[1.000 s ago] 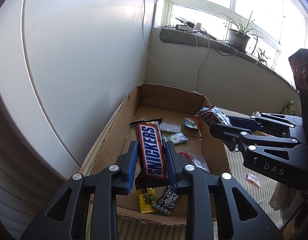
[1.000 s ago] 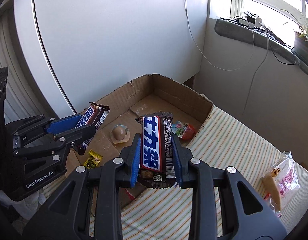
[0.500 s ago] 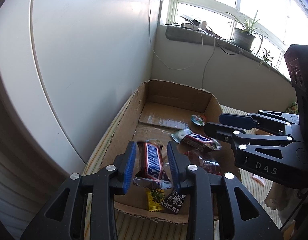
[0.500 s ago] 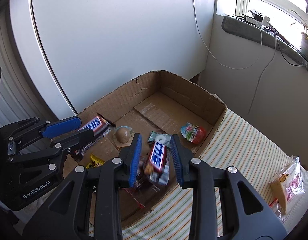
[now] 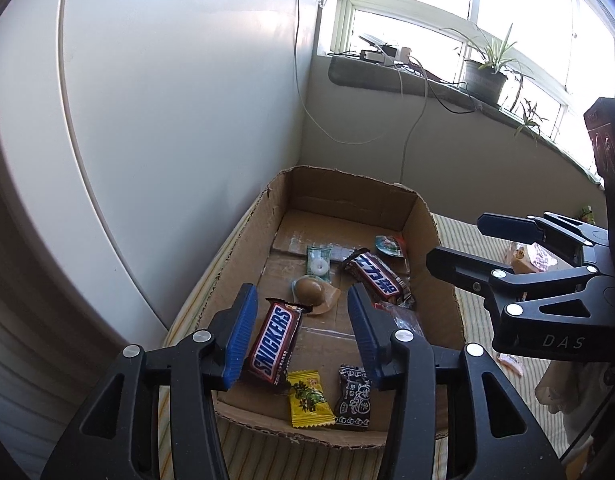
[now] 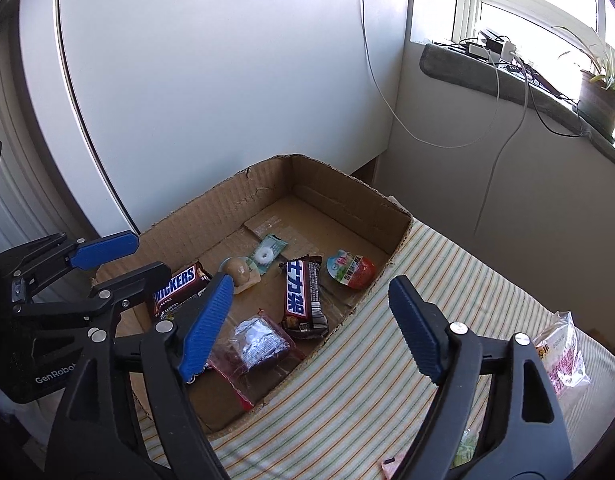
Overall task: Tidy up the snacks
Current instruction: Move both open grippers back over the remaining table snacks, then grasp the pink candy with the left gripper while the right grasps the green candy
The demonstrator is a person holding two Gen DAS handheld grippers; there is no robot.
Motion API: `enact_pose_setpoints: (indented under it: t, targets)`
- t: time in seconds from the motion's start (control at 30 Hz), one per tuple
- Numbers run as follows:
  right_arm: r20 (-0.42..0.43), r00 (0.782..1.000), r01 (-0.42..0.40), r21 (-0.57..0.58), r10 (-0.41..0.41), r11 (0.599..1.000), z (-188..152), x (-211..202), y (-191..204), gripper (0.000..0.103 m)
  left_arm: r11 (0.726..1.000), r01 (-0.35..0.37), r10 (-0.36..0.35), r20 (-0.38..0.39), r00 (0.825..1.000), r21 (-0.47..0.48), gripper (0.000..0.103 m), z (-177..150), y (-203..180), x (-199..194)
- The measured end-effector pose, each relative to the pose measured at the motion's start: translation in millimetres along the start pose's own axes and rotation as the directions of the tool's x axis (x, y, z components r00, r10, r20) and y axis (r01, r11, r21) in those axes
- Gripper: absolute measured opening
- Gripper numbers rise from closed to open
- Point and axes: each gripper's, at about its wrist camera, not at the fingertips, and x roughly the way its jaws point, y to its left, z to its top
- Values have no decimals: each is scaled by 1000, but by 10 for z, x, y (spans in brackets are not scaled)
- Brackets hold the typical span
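Observation:
An open cardboard box (image 5: 421,216) (image 6: 347,184) sits on a striped cloth. A Snickers bar (image 5: 276,343) (image 6: 178,283) lies on the box floor at the near left. A second bar with Chinese lettering (image 5: 376,278) (image 6: 301,294) lies further right in the box. My left gripper (image 5: 301,330) is open and empty above the Snickers bar. My right gripper (image 6: 311,326) is open and empty above the box's right wall. Each gripper shows in the other's view: the right one (image 5: 467,244), the left one (image 6: 119,258).
The box also holds a yellow candy (image 5: 307,398), a black candy (image 5: 353,398), a brown sweet (image 5: 309,290), a ring mint packet (image 5: 318,262), a round egg-shaped snack (image 6: 351,270) and a red packet (image 6: 255,346). A bagged pastry (image 6: 559,354) lies on the cloth at right.
Both grippers opened wide and let go of their bars, which dropped into the box. Both grippers then pulled back and up from the box.

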Motion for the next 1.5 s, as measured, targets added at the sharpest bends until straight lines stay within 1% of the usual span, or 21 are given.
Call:
enact_pose_setpoints:
  t: [0.4,0.63,0.77,0.97,1.1,1.2,1.33,1.4,1.47,1.5]
  targets:
    - [36,999,15,52,-16,999,-169,-344,-336,83,997,54,-55,26,998,48,46,7,-365,-149]
    - [55,997,40,87,-45,995,-347,-624,-633,83,991,102,-106,39,994,91,46,4,-668,-255]
    - [55,996,64,105,-70,992,-501,-778,-829,83,983,133,-138,31,990,127,46,-40,-883,-263]
    - [27,991,126,132,-131,983,-802,-974,-1152,83,967,196,-197,-8,980,165,46,-173,-1223,-242]
    - [2,988,152,160,-155,975,-1020,-1054,-1362,83,953,241,-234,-55,971,183,46,-284,-1426,-176]
    - [-15,989,145,181,-144,973,-1181,-1088,-1469,83,946,266,-252,-94,963,187,46,-389,-1553,-98]
    - [-29,992,125,180,-122,976,-1354,-1096,-1489,82,937,297,-272,-151,950,184,46,-528,-1695,23]
    - [-37,995,97,169,-92,981,-1417,-1077,-1464,79,932,318,-286,-185,940,174,46,-583,-1736,97]
    - [-57,997,69,154,-61,986,-1465,-1016,-1434,67,929,335,-297,-218,929,159,46,-642,-1767,169]
    - [-68,996,62,149,-53,987,-1485,-973,-1421,65,928,343,-303,-234,924,149,46,-665,-1776,206]
